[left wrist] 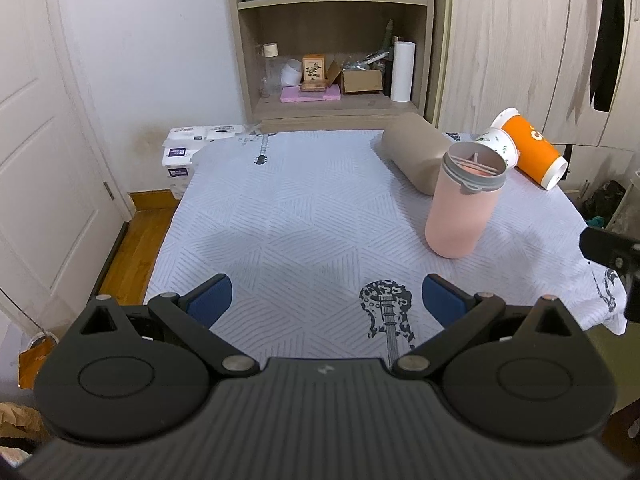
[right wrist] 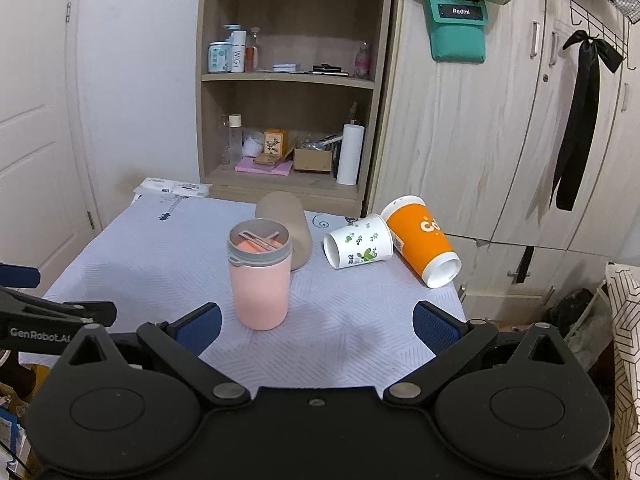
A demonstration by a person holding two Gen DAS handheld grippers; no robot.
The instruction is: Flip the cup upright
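A pink cup [right wrist: 261, 280] with a grey rim stands upright on the patterned cloth of the table [right wrist: 152, 256]; it also shows in the left wrist view [left wrist: 464, 206]. Behind it lie three cups on their sides: a beige one [right wrist: 286, 226], a white leaf-print one [right wrist: 358, 241] and an orange one [right wrist: 424, 240]. My right gripper [right wrist: 316, 322] is open and empty, just in front of the pink cup. My left gripper [left wrist: 326, 300] is open and empty over the cloth, to the left of the cups.
A wooden shelf unit [right wrist: 288, 80] with bottles and boxes stands behind the table. Wardrobe doors [right wrist: 500, 120] are at the right, a white door [left wrist: 36, 140] at the left. Tissue packs [left wrist: 188, 152] sit by the table's far left corner.
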